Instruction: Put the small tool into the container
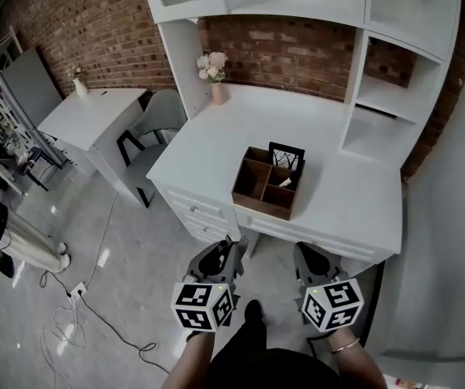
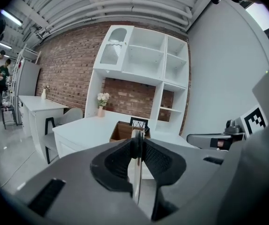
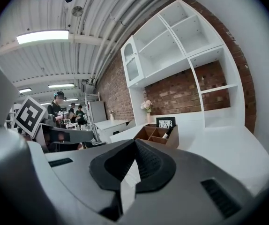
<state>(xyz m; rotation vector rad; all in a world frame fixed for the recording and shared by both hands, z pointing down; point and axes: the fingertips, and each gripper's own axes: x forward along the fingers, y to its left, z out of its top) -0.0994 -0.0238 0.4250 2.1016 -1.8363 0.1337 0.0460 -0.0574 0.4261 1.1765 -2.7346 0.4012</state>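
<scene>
Brick-walled room with a white desk [image 1: 216, 144] under a white shelf hutch [image 1: 394, 71], seen from above. A wooden divided container [image 1: 258, 186] sits on the desk, ahead of both hand-held grippers and well apart from them. The left gripper [image 2: 137, 139], short of the desk's front edge, has its jaws closed on a thin, pale, flat tool [image 2: 135, 172] held edge-on between the pads. The right gripper [image 3: 135, 143], just beside it, has its jaws pressed together, empty.

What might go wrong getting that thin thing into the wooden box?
The small tool is a thin strip pinched in the left gripper, so it might slip or twist out. The container is split by dividers into small compartments; the tool could catch a divider.
</scene>
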